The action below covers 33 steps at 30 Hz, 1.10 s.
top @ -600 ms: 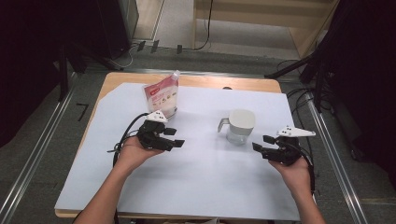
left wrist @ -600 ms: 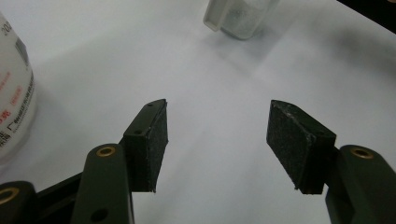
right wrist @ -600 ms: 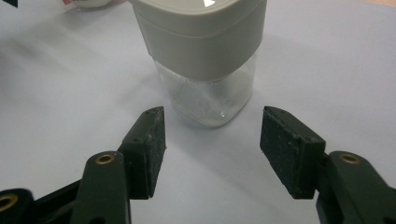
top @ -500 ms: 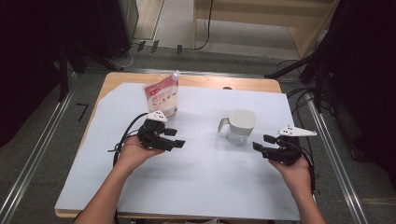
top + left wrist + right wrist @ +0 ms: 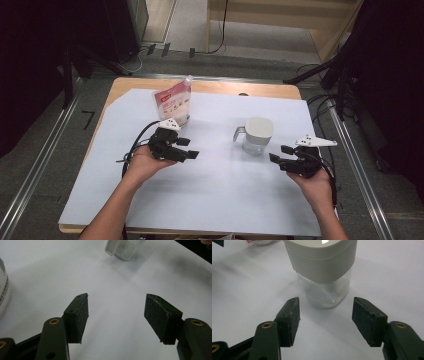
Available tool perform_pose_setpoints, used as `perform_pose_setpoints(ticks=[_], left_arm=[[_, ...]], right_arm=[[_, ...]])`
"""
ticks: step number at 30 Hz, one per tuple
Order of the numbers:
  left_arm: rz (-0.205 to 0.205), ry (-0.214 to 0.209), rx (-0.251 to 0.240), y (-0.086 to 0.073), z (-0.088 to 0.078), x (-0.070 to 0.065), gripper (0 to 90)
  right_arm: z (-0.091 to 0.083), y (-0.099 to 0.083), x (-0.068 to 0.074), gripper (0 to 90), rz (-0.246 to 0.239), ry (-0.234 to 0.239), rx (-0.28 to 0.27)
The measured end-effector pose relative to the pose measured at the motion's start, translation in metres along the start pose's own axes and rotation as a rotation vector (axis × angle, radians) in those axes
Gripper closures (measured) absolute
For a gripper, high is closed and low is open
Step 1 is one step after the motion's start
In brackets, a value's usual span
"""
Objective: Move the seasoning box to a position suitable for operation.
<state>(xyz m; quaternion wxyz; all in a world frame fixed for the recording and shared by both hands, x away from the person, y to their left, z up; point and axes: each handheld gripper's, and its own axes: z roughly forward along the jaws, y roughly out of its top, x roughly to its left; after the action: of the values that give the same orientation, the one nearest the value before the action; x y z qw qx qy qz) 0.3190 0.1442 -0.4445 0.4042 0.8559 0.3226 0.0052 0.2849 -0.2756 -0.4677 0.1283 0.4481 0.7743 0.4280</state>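
Note:
A clear jar (image 5: 257, 135) with a grey lid and a side handle stands right of the table's middle. My right gripper (image 5: 280, 153) hovers just to its right, open, jaws pointing at it. In the right gripper view the jar (image 5: 324, 272) stands just beyond the fingertips of my right gripper (image 5: 326, 300), with nothing between the pads. A red and white pouch (image 5: 174, 101) stands upright at the back left. My left gripper (image 5: 188, 148) is in front of the pouch, open and empty. In the left gripper view the left gripper (image 5: 117, 297) points across bare table toward the jar (image 5: 125, 250).
A white sheet (image 5: 210, 200) covers the wooden table (image 5: 270, 90). Cables trail from both grippers over the table's edges. The pouch's edge (image 5: 3, 292) sits at the left of the left gripper view. Metal rails and dark stands flank the table.

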Motion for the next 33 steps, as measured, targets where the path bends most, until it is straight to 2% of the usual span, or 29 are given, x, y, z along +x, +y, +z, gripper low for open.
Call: perform_pose_setpoints(ticks=[7,16,23,26,28,33], left_arm=[[0.007,0.015,0.004,-0.0002,-0.0017,0.0012,37.2],[0.013,0.014,0.005,0.0005,-0.0023,0.001,37.7],[0.021,0.032,0.02,0.0001,-0.0027,0.0011,37.6],[0.027,0.017,0.016,-0.0007,-0.0042,0.0031,37.3],[0.016,0.009,0.003,-0.0015,-0.0054,0.0045,37.4],[0.024,0.016,0.03,-0.0018,-0.0022,0.0029,37.4]], right_arm=[[-0.0005,0.0004,0.0007,36.9,0.015,-0.013,-0.003],[-0.0006,0.0012,0.0001,36.2,0.028,-0.022,-0.006],[0.0004,0.0015,0.0018,31.9,0.039,-0.056,-0.007],[-0.0001,0.0023,0.0025,31.3,0.043,-0.063,-0.006],[0.001,0.0035,0.0026,29.7,0.044,-0.063,0.0],[0.0038,0.0067,0.0044,22.5,0.065,-0.082,-0.006]])
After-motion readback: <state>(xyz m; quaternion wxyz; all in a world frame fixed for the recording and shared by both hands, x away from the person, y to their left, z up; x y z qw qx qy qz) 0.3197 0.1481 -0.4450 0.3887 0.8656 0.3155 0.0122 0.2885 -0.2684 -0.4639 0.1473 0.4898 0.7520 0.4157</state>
